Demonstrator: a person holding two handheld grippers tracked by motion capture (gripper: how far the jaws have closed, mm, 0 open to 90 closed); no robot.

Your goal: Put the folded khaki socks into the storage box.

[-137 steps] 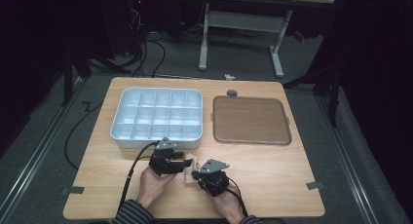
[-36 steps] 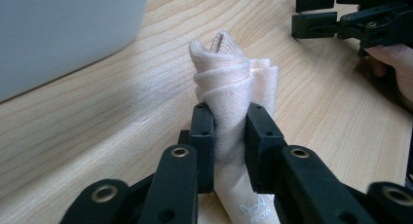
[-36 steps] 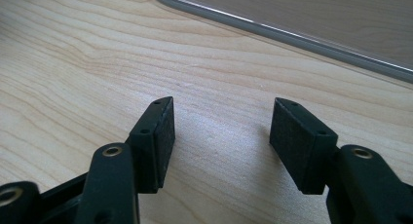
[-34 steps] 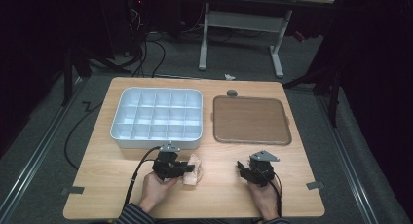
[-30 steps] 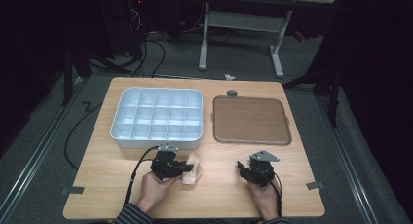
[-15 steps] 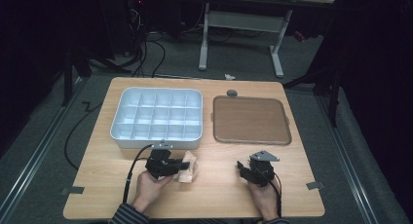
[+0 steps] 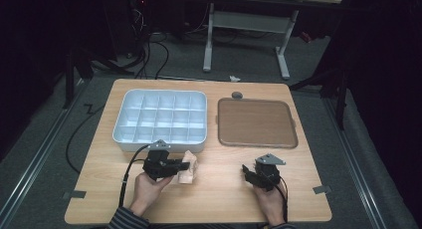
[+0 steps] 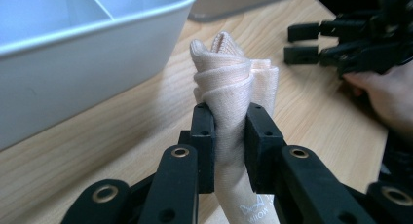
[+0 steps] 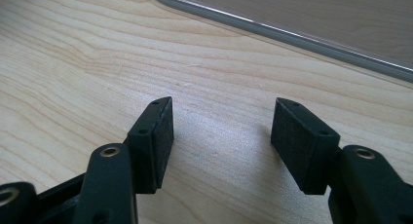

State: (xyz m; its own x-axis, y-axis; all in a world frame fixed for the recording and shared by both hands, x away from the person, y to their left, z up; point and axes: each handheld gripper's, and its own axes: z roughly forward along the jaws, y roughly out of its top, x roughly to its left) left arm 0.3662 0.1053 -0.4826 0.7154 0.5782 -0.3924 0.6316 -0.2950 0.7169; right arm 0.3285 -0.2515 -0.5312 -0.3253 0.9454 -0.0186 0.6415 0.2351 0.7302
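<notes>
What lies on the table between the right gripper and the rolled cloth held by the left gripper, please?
Nothing: in the high view, bare wooden table runs from the rolled cloth to the right gripper.

Soft ribbed cloth roll (image 8: 234, 87) (peach), matt wood-grain table (image 9: 73, 63), smooth plastic organizer (image 8: 73, 78)

pale peach cloth (image 8: 229, 87), black claw (image 8: 229, 141), white tray (image 7: 161, 120), brown mat (image 7: 256, 123).

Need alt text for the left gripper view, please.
The left gripper clamps a rolled, pale peach cloth between its two black jaws above a light wooden table. A white compartment tray sits beside it; the right gripper rests farther off.
</notes>
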